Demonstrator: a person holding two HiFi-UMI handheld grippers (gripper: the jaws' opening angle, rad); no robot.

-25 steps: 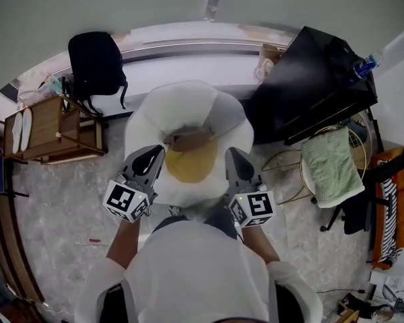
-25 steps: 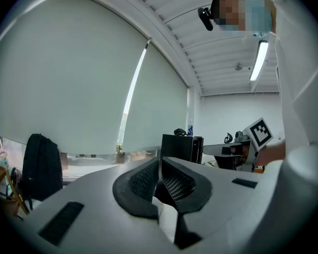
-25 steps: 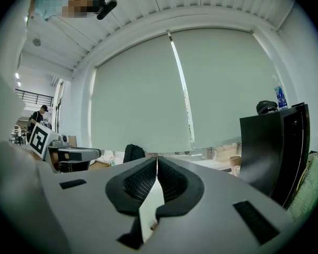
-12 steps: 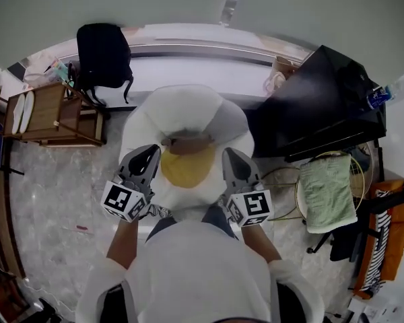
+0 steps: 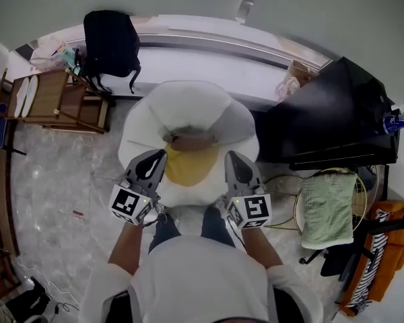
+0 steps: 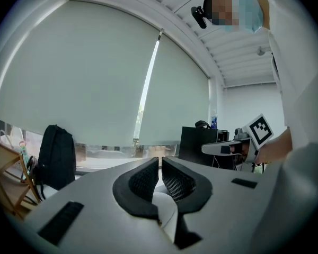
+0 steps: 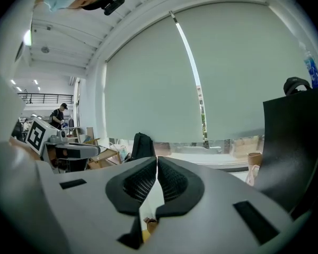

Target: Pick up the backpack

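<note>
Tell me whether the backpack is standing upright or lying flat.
Upright: the backpack stands tall in front of the window blind, its rounded top uppermost.

backpack (image 7: 142, 145) base hidden behind right claw (image 7: 157, 164), distant person (image 7: 60, 115) too small

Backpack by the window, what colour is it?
The backpack is black; head view shows it best.

Ahead of the fingers (image 5: 148, 165), pale roller blinds (image 6: 95, 78) cover a wide window above a white ledge (image 5: 202, 62). The floor (image 5: 54, 194) is grey marble. A wooden rack (image 5: 54, 106) stands to their left, a black cabinet (image 5: 330, 126) to their right.
</note>
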